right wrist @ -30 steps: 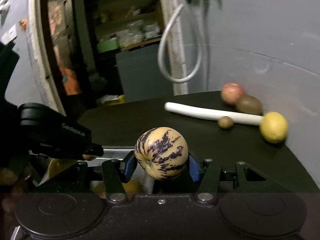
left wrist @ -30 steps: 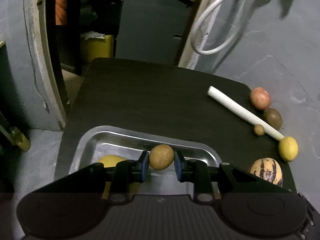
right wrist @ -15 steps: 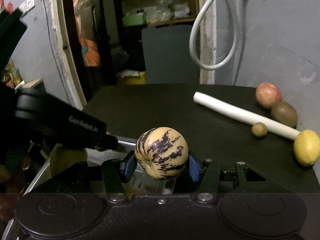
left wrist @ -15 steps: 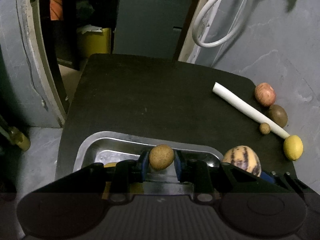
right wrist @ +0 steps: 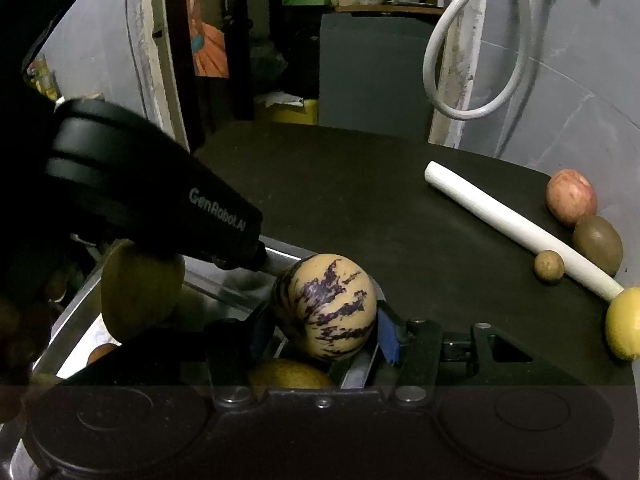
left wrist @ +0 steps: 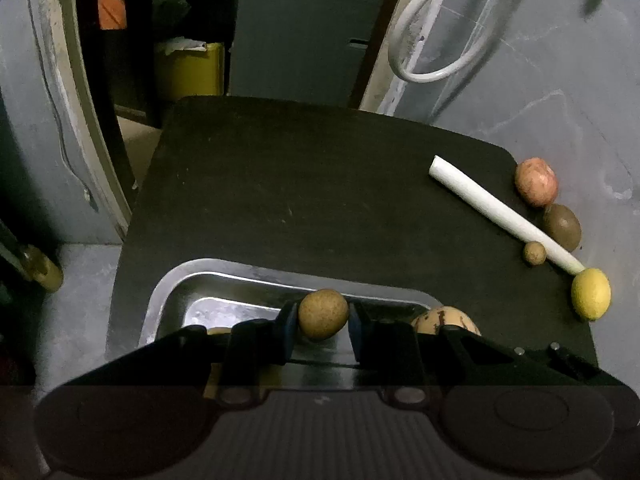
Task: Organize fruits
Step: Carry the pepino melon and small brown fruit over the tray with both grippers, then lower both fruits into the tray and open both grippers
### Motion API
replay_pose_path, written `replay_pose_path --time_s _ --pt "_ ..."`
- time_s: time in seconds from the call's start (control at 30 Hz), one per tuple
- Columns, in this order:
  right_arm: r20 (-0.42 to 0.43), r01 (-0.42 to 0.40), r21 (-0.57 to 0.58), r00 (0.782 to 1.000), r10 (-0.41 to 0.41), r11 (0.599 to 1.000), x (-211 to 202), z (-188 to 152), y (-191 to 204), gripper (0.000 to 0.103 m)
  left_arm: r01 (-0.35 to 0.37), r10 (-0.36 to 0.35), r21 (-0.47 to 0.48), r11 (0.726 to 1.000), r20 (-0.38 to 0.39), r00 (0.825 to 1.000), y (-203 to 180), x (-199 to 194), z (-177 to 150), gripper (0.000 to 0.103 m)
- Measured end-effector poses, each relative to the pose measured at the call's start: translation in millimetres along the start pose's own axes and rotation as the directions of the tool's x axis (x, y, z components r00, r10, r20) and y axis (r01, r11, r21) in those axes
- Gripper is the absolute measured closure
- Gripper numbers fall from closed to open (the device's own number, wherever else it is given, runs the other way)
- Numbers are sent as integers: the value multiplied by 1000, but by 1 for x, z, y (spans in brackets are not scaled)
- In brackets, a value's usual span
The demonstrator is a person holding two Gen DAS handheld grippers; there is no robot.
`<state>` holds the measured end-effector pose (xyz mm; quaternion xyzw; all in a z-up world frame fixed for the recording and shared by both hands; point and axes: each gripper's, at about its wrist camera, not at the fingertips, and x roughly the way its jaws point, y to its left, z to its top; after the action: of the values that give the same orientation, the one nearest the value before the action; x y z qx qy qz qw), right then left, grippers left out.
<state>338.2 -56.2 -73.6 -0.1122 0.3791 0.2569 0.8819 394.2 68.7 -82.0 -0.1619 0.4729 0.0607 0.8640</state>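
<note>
Two fruits gripped: brown fruit in L gripper, striped melon in R gripper.

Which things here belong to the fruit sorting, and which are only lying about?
Part of the job:
- metal tray
- round brown fruit in the left tongs
- striped melon in the right tongs
- lemon, pink fruit, kiwi, small brown fruit on the table

Only lying about:
- white tube
- white hose
- yellow bin

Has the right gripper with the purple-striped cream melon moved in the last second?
Yes. The right gripper carried the purple-striped cream melon leftward from the dark tabletop to above the metal tray, away from the yellow lemon.
</note>
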Motion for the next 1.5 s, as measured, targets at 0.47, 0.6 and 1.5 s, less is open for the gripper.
replay_pose_path --time_s 0.47,0.6,1.5 --pt "-5 -18 22 1000 18 1000 -12 -2 0 30 4 -4 -27 1000 7 1000 0 -9 -2 32" --pt "18 7 95 1000 -8 995 -27 -9 -6 14 -5 6 -57 998 29 1000 1 -20 -3 21" --pt "25 126 289 990 -139 949 -143 -80 27 1 -168 153 321 932 69 986 1 -116 -89 1"
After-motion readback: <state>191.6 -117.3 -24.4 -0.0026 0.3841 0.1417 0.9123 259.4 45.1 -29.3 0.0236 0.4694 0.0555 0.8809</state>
